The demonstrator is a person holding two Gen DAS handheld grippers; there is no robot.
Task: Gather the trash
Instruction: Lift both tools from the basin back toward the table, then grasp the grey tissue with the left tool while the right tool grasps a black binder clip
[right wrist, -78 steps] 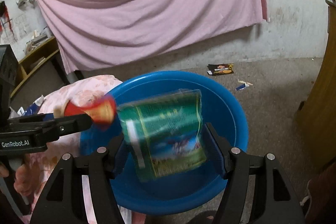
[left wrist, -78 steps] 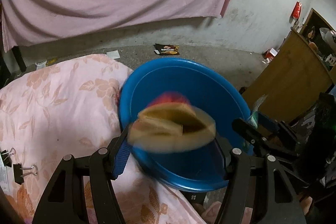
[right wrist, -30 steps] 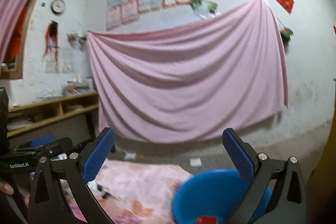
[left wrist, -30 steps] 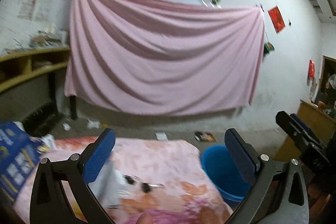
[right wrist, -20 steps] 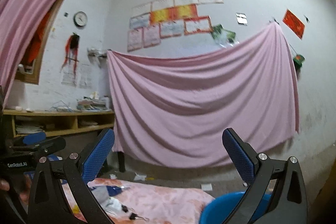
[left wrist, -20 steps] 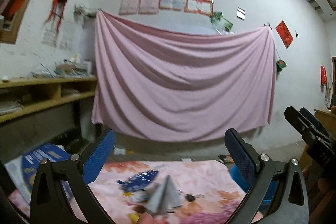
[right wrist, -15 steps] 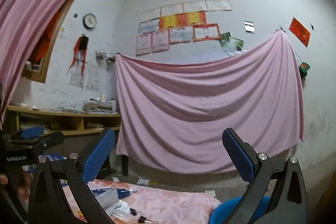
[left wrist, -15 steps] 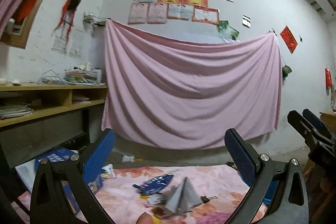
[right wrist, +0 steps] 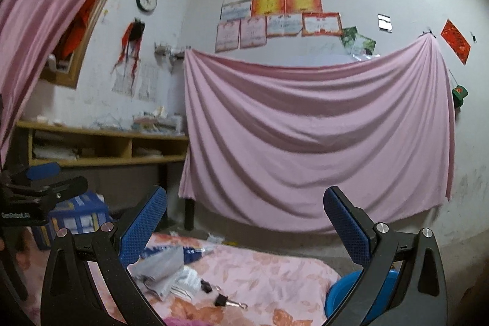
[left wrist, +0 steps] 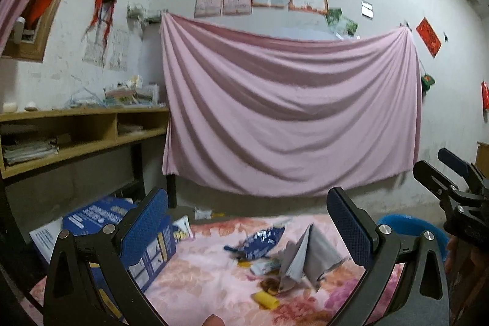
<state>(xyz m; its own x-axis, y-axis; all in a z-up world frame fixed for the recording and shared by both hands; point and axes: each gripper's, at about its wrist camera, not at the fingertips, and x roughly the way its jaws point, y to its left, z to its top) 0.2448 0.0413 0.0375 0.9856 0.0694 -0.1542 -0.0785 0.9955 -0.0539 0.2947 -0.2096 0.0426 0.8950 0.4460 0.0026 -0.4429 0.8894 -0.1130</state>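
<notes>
Both grippers are open and hold nothing, raised and facing the back wall. Below my left gripper [left wrist: 247,222], on the pink floral cloth [left wrist: 198,271], lie a blue foil wrapper [left wrist: 259,238], a grey folded paper [left wrist: 308,255], a small yellow piece [left wrist: 266,300] and a brown scrap [left wrist: 270,284]. The blue basin [left wrist: 406,226] stands at the cloth's right end. In the right wrist view my right gripper [right wrist: 243,214] hangs over the same cloth [right wrist: 269,274], with the grey paper [right wrist: 162,264], the blue wrapper [right wrist: 189,251], black binder clips [right wrist: 223,300] and the basin [right wrist: 345,292] at lower right.
A pink sheet [left wrist: 290,118] hangs on the back wall. A wooden shelf unit [left wrist: 76,130] runs along the left. A blue printed carton [left wrist: 107,222] stands at the cloth's left end. Litter [left wrist: 203,214] lies on the concrete floor behind.
Earlier both grippers held wrappers over the basin; they have since opened, lifted and tilted up toward the wall. Over the last second the view kept shifting left along the cloth.
</notes>
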